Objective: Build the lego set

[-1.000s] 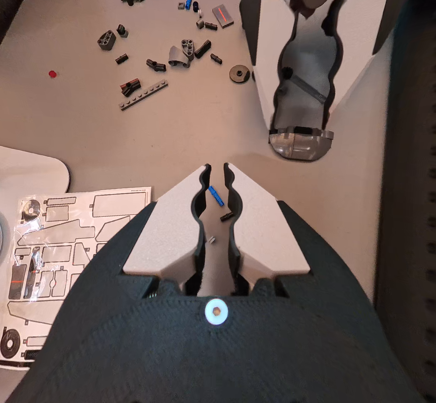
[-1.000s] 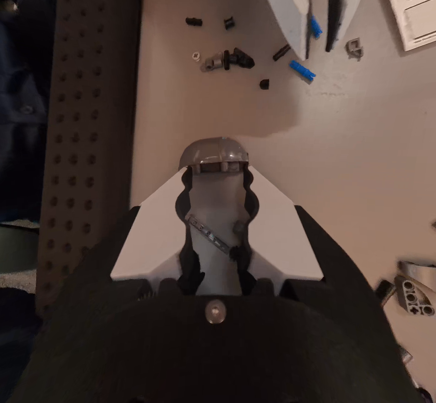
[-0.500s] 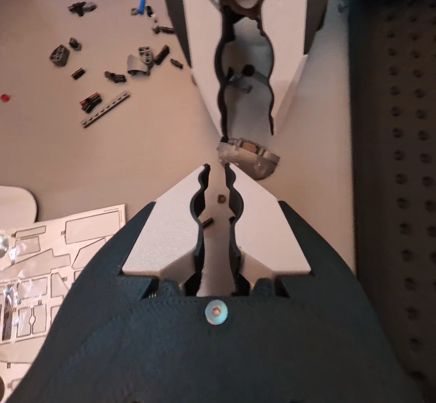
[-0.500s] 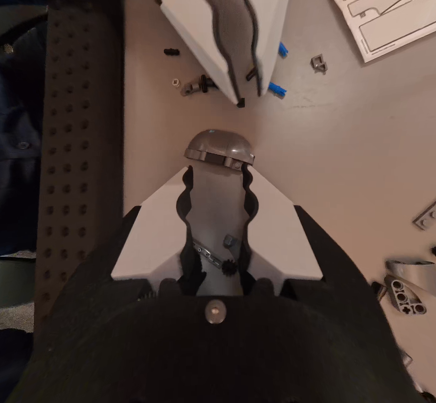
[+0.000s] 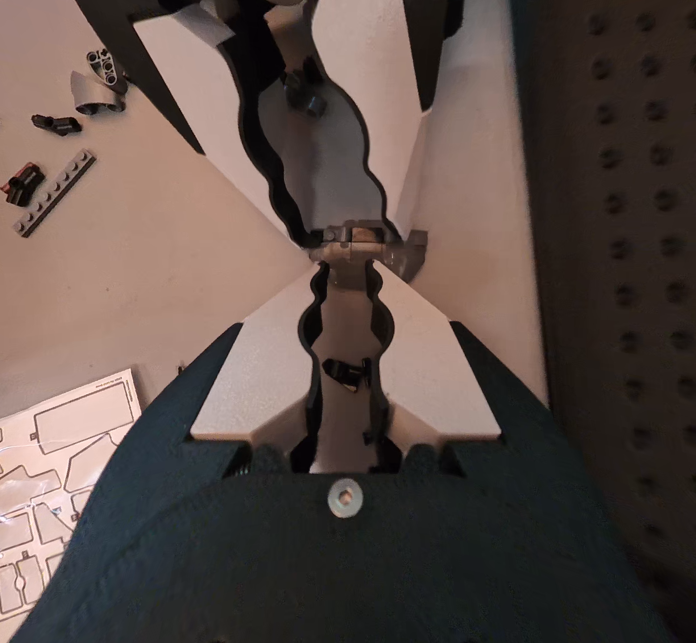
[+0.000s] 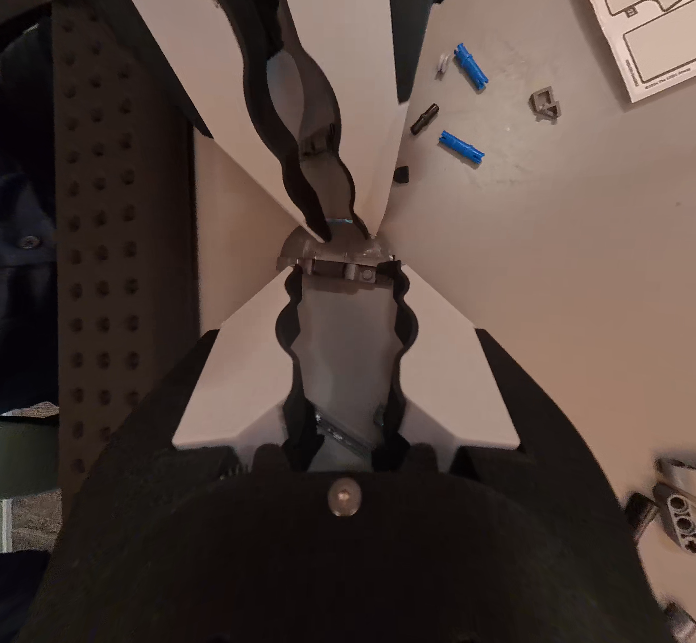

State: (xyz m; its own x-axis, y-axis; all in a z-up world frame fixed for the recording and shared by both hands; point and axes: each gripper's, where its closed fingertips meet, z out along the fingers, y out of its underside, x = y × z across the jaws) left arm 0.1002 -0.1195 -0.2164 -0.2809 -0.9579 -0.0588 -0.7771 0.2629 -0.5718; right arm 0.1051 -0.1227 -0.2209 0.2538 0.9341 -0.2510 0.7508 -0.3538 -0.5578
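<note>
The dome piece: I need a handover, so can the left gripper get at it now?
Probably yes: the left gripper already brackets the dome piece held by the right gripper, nothing between.

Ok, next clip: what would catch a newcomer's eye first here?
The two grippers meeting tip to tip over a dark grey domed lego piece: the right gripper clamps its flat edge while the left gripper closes in on the rounded side. Next, two bright blue pins lie loose on the table, beside a white sticker sheet at the top right corner.
</note>
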